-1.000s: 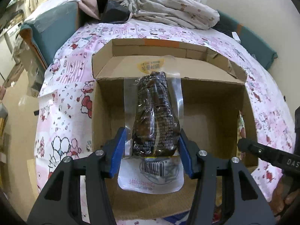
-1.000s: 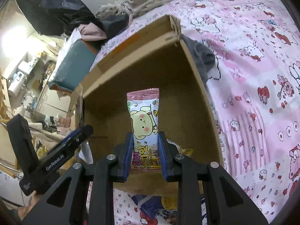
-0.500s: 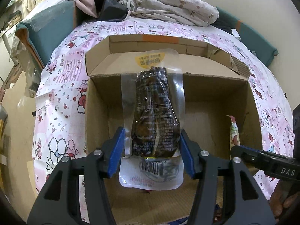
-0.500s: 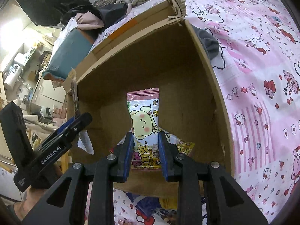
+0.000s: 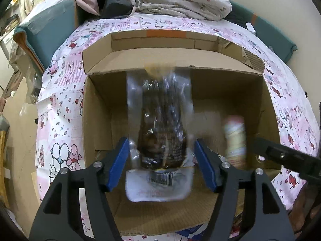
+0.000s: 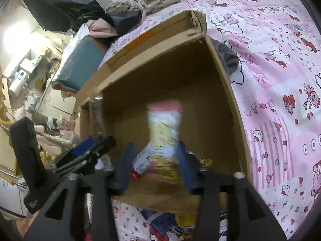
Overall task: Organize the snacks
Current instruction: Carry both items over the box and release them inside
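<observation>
Sitting on a pink cartoon-print bedspread point(image 5: 60, 104), an open cardboard box point(image 5: 200, 58) with flaps folded outward. Beyond the box, a heap of crumpled bedding point(image 5: 180, 2) and a teal cushion point(image 5: 48, 24); just beside the box's right wall, a grey cloth point(image 6: 227, 57). Near the box's front edge, outside it, a few loose wrappers point(image 6: 172, 225) on the bedspread. Inside the box, at the bottom, a yellow packet point(image 6: 204, 161) partly hidden behind the right gripper.

Over the left half of the box, a clear bag of dark snack point(image 5: 160, 120), blurred, barcode end nearest the camera, lying lengthwise between the fingers of the left gripper point(image 5: 161, 164). Jaws opening, with narrow gaps between the blue pads point(image 5: 118, 164) and the bag's sides; no grip on it.

Over the right half of the box, a pink-topped cartoon packet point(image 6: 164, 132), also blurred, upright between the fingers of the right gripper point(image 6: 155, 167). Jaws opening here too, pads well clear of the packet's sides, packet let go. Under it, a red-and-white wrapper point(image 6: 140, 164) on the box floor.

Nothing standing between either gripper and the box's inside.
</observation>
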A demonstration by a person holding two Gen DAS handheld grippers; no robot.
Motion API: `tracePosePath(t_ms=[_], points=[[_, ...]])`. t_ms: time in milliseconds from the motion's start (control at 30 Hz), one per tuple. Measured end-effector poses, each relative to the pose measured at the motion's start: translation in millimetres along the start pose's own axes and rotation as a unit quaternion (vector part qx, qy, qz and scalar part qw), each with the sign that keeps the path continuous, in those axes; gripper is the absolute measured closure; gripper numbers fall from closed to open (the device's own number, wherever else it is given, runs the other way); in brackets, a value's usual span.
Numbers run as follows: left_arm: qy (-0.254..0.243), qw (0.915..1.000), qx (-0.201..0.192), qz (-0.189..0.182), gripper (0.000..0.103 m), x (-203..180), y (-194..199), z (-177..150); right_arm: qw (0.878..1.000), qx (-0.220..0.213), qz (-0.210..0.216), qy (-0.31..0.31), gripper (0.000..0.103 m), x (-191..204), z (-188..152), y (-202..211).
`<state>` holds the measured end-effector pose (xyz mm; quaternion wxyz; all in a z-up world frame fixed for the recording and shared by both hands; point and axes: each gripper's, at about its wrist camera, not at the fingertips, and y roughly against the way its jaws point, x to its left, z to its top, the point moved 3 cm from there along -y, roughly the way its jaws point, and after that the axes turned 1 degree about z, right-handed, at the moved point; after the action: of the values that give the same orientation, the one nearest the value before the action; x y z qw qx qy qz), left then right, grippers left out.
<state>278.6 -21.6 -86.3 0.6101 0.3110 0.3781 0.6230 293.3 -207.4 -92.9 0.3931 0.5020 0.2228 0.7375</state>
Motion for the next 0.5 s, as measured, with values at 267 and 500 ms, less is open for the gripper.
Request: tracePosePath(t_ms=[267,500], points=[[0.012,0.9996,-0.024,0.008,0.019,5.7,11.1,5.3,1.0,-0.014,0.001,-0.01,0.028,-4.7,6.1,7.5],[0.026,0.9988,-0.04,-0.003,0.019,10.2,27.4,4.3,1.0,-0.028,0.006,-0.009,0.028,1.7,7.6,21.1]])
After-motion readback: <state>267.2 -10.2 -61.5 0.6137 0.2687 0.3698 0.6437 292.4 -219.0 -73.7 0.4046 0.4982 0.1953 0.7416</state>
